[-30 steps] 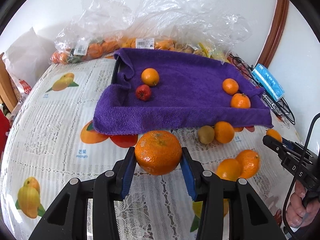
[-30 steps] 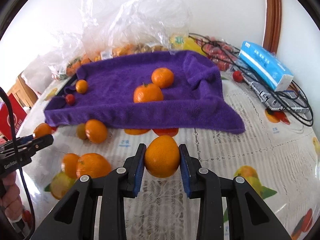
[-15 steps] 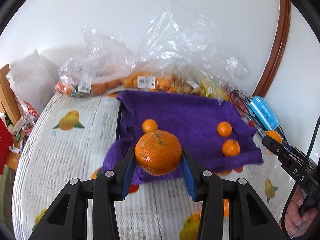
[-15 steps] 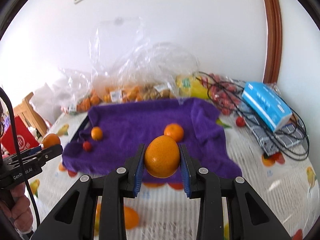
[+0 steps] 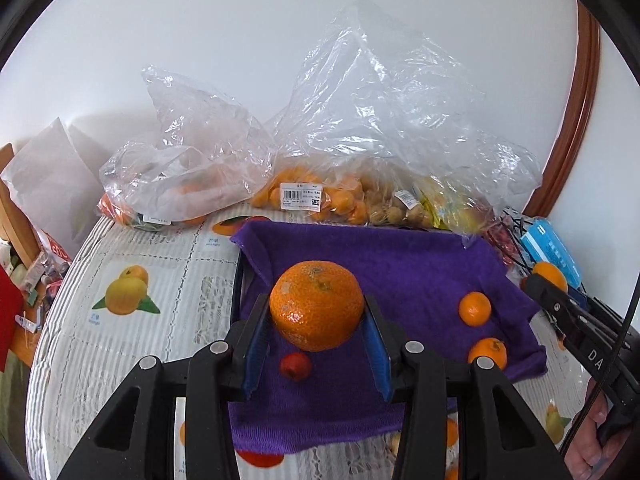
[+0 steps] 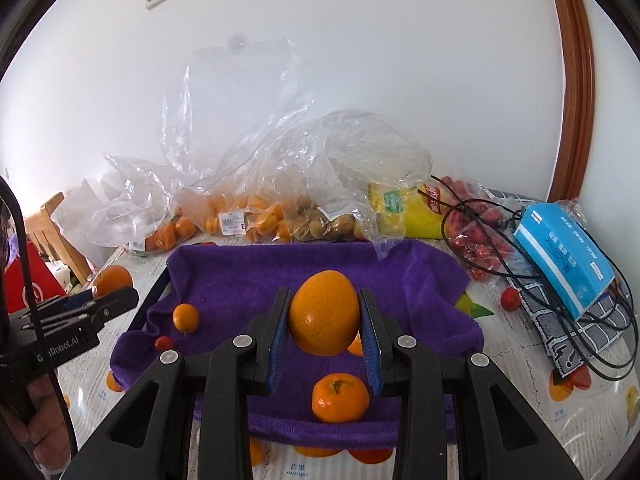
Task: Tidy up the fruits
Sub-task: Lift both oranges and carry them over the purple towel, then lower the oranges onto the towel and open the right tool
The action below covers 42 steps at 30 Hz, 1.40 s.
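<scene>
Gripping a large, rough-skinned orange (image 5: 316,305) with pale scuffs and a small stem scar on top, the left tongs (image 5: 316,336) are closed on it and hold it in the air above the left part of the purple towel (image 5: 400,264). Just below the orange, a small red fruit (image 5: 295,366) lies on the towel, and toward the towel's right edge sit two small mandarins, one (image 5: 474,308) behind the other (image 5: 487,353). To the right, the right tongs (image 6: 324,344) are clamped on a smoother, egg-shaped orange (image 6: 323,313), glossy and bright, held over the middle of the towel. A mandarin with a green stem (image 6: 340,397) lies on the towel below it.

Behind the towel, against the white wall, stand crumpled clear plastic bags (image 5: 360,120) with more oranges and small brown fruit inside. To the right of the towel lie a blue tissue pack (image 6: 564,256), black cables (image 6: 520,248) and a bag of red fruit (image 6: 476,240). The towel rests on a table with a fruit-printed cloth (image 5: 124,296).

Compared with a second ago, both oranges have been lifted from low in front of the towel's near edge to a place above the towel, and the loose fruit on the cloth in front has mostly dropped out of sight.
</scene>
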Motion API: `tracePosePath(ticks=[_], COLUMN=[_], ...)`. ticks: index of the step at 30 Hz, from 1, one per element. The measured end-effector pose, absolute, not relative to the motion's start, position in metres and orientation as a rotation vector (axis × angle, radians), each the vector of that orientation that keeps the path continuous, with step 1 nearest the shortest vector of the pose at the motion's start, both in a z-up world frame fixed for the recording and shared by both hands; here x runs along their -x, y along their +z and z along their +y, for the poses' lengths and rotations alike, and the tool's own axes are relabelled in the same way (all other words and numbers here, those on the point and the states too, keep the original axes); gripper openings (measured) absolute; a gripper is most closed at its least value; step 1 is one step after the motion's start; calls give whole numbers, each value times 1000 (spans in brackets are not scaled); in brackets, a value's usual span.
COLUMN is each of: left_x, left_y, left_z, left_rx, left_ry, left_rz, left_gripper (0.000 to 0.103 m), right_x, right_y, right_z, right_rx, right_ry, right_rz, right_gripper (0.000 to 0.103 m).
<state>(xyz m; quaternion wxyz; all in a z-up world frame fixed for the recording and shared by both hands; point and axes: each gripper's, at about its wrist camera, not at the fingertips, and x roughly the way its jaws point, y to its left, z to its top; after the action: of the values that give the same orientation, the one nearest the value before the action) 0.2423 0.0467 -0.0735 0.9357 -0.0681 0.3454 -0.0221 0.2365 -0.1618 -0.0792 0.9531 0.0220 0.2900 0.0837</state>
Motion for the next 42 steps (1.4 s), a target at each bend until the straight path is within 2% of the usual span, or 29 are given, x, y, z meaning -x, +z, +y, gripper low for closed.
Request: tracePosePath(ticks=[19,42], left_x=[-254,-252], left_y=[-111,-110], left_z=[57,59], left_rx=[167,186], left_ry=[-12,-25], left_rz=[758,750], left_gripper=[42,42], right_x=[-250,-252], right_y=[-108,-120], right_z=[-184,-173], right_rx=[-72,-21], right_ry=[119,113], right_rz=[637,668], right_gripper=[33,33])
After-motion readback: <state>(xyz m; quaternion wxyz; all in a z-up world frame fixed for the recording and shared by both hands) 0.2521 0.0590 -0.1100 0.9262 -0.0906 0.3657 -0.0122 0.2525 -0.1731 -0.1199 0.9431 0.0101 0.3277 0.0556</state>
